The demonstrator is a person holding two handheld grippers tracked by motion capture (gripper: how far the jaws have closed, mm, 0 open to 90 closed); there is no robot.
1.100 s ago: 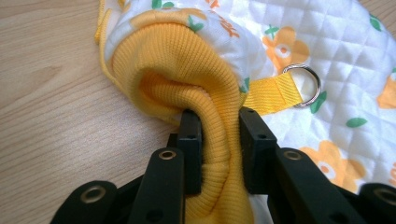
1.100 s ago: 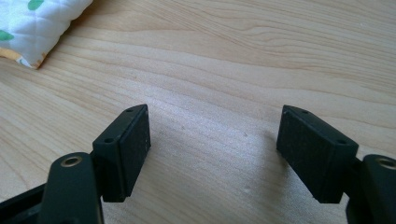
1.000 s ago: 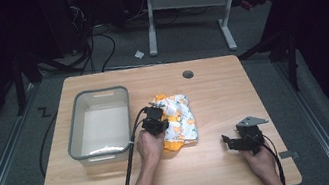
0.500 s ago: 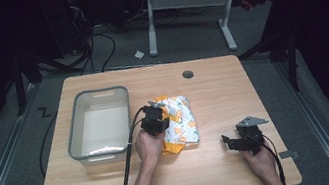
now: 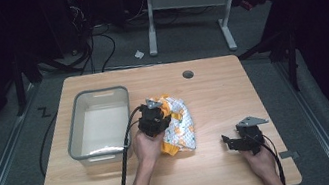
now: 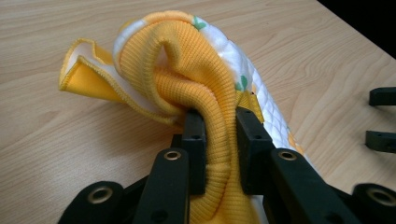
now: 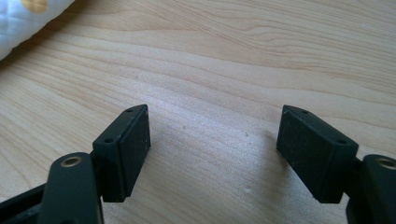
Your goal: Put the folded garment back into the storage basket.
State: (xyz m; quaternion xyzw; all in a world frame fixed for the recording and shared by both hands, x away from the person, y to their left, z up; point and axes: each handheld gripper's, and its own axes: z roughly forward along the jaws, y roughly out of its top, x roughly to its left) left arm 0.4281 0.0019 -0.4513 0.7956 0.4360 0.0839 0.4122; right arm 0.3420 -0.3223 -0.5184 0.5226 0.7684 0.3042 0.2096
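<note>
A white quilted cloth [image 5: 180, 124] with yellow ribbed edging and small prints lies bunched at the middle of the wooden table [image 5: 212, 89]. My left gripper [image 5: 155, 118] is over its left part, shut on a fold. In the left gripper view the two black jaws [image 6: 219, 135] pinch a thick yellow ribbed fold of the cloth [image 6: 187, 60], which rises off the table. My right gripper [image 5: 230, 141] rests near the table's front right, apart from the cloth. Its jaws [image 7: 215, 149] stand wide open over bare wood, with a corner of the cloth [image 7: 28, 14] far off.
A grey plastic bin [image 5: 75, 140] with a pale inside stands on the left of the table, close beside my left hand. A round cable hole [image 5: 188, 74] is near the far edge. Dark floor, cables and a desk frame lie beyond the table.
My left gripper has risen a little with the cloth fold in it, and the cloth has bunched up under it. The right gripper has kept still.
</note>
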